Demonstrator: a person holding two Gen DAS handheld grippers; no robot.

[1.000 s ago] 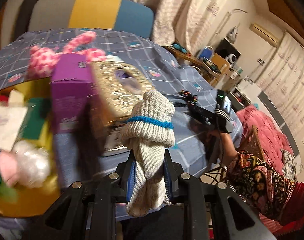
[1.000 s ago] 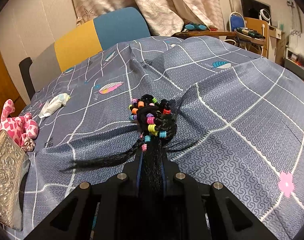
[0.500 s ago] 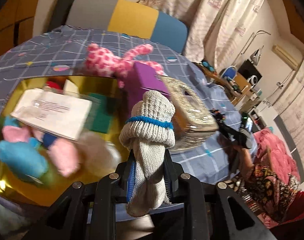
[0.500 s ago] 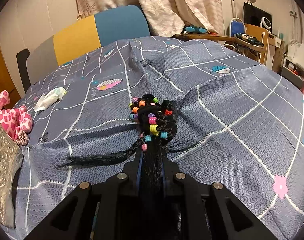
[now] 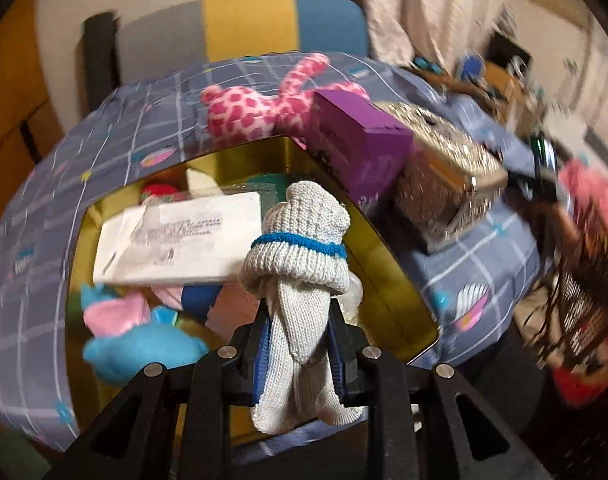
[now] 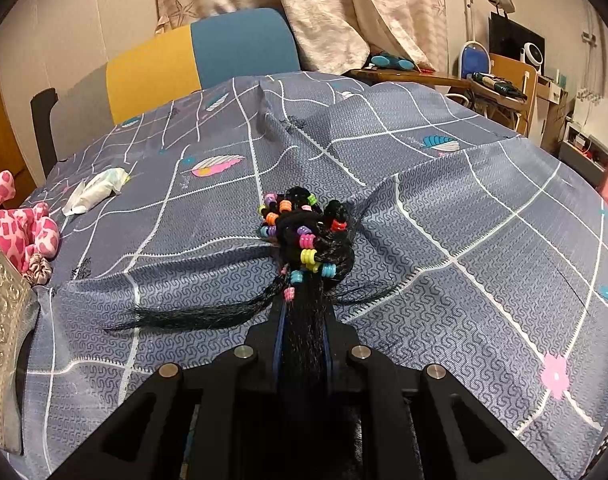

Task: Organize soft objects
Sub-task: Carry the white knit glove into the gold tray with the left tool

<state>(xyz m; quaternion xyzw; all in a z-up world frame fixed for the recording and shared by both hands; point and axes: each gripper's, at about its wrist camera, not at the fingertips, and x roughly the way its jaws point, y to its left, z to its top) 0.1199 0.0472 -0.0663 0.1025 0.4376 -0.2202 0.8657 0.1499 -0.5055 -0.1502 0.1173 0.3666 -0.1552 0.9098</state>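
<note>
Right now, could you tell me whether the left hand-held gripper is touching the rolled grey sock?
Touching: the left wrist view shows the left hand-held gripper clamping the rolled grey sock.

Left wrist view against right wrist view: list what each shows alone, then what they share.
Only the left wrist view: the left gripper clamped on a rolled grey sock, over a gold tin holding a white packet and a blue plush, with a purple box beside it.
Only the right wrist view: the right gripper shut on a black beaded hairpiece, and a crumpled tissue.
Both: the pink spotted plush, the embossed metallic box and the grey patterned cloth.
</note>
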